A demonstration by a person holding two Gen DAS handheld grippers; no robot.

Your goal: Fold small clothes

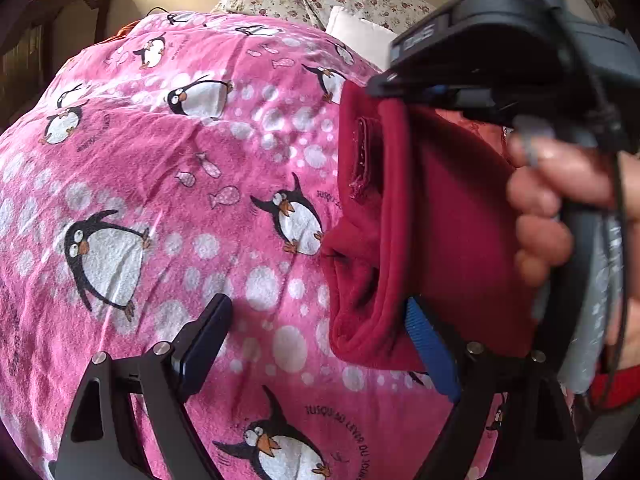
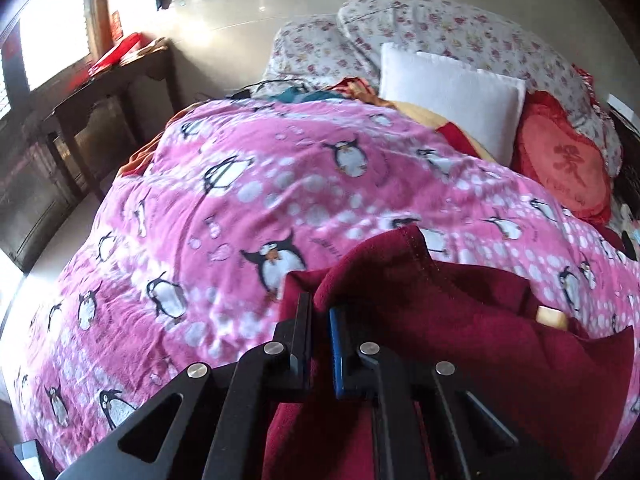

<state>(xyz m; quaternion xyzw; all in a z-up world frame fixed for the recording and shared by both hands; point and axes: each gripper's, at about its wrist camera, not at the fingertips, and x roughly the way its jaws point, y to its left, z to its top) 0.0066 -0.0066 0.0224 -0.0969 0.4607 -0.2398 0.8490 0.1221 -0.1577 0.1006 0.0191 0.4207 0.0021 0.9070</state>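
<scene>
A dark red fleece garment hangs above the pink penguin blanket, held up by its top edge. In the left wrist view my right gripper is shut on that top edge, with a hand on its handle. My left gripper is open; its right finger touches the garment's lower edge, its left finger stands clear over the blanket. In the right wrist view my right gripper is shut on a fold of the red garment, which drapes to the right over the blanket.
A white pillow, floral pillows and a red heart cushion lie at the bed's head. A dark wooden table stands left of the bed, below a bright window.
</scene>
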